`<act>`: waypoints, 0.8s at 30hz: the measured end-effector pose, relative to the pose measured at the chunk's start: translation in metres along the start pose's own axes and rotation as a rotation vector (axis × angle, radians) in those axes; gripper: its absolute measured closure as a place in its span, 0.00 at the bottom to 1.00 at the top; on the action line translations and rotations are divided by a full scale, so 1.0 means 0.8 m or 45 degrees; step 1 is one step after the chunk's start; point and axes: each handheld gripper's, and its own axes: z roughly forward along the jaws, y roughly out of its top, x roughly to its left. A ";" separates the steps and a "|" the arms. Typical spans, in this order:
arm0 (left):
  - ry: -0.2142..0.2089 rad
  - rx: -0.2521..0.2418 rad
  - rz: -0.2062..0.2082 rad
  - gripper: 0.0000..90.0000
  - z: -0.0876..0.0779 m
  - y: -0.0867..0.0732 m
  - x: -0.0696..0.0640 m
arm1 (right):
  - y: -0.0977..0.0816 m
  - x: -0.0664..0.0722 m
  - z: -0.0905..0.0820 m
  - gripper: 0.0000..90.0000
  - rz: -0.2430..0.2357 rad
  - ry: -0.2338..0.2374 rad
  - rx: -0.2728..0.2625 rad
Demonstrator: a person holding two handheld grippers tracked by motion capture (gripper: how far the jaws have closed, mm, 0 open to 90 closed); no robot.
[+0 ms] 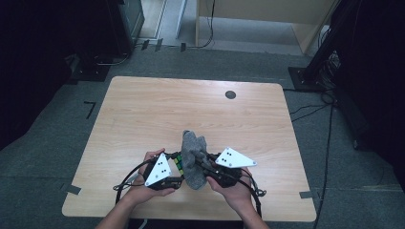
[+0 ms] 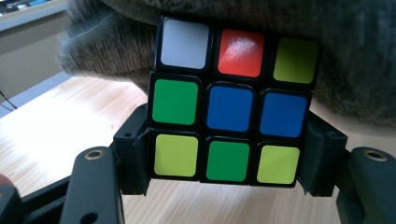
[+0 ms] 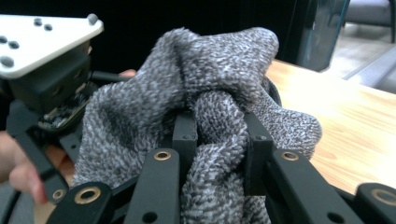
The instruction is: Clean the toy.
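A colour-tiled puzzle cube (image 2: 229,107) sits clamped between the jaws of my left gripper (image 2: 229,158), just above the wooden table (image 1: 143,109); in the high view the cube (image 1: 178,162) peeks out beside the cloth. A grey knitted cloth (image 3: 205,93) is bunched between the jaws of my right gripper (image 3: 219,135), which is shut on a fold of it. The cloth (image 1: 193,160) drapes over and behind the cube, touching its top. The two grippers (image 1: 179,171) (image 1: 203,169) face each other near the table's front edge, a hand on each.
A small dark round disc (image 1: 230,94) lies near the table's far edge. Bare wood stretches across the far half of the table. Grey carpet, dark equipment stands and cables (image 1: 329,124) surround it.
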 end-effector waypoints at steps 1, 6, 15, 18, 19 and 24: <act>-0.001 -0.006 -0.002 0.37 -0.002 -0.001 0.001 | -0.005 -0.007 0.000 0.81 0.056 0.012 -0.028; -0.007 -0.035 -0.039 0.37 -0.006 -0.001 0.009 | -0.015 -0.041 -0.007 0.82 0.183 -0.150 0.044; 0.001 -0.018 -0.012 0.37 -0.004 0.000 0.005 | -0.003 -0.003 0.000 0.80 0.035 0.046 -0.050; -0.008 -0.034 -0.039 0.37 -0.007 -0.001 0.008 | -0.011 -0.026 -0.001 0.81 0.134 -0.054 -0.007; -0.014 -0.050 -0.060 0.37 -0.009 0.000 0.010 | -0.014 -0.036 -0.003 0.81 0.163 -0.110 0.019; -0.086 -0.145 -0.200 0.37 -0.017 0.001 0.025 | -0.027 -0.068 -0.012 0.82 0.368 -0.042 -0.044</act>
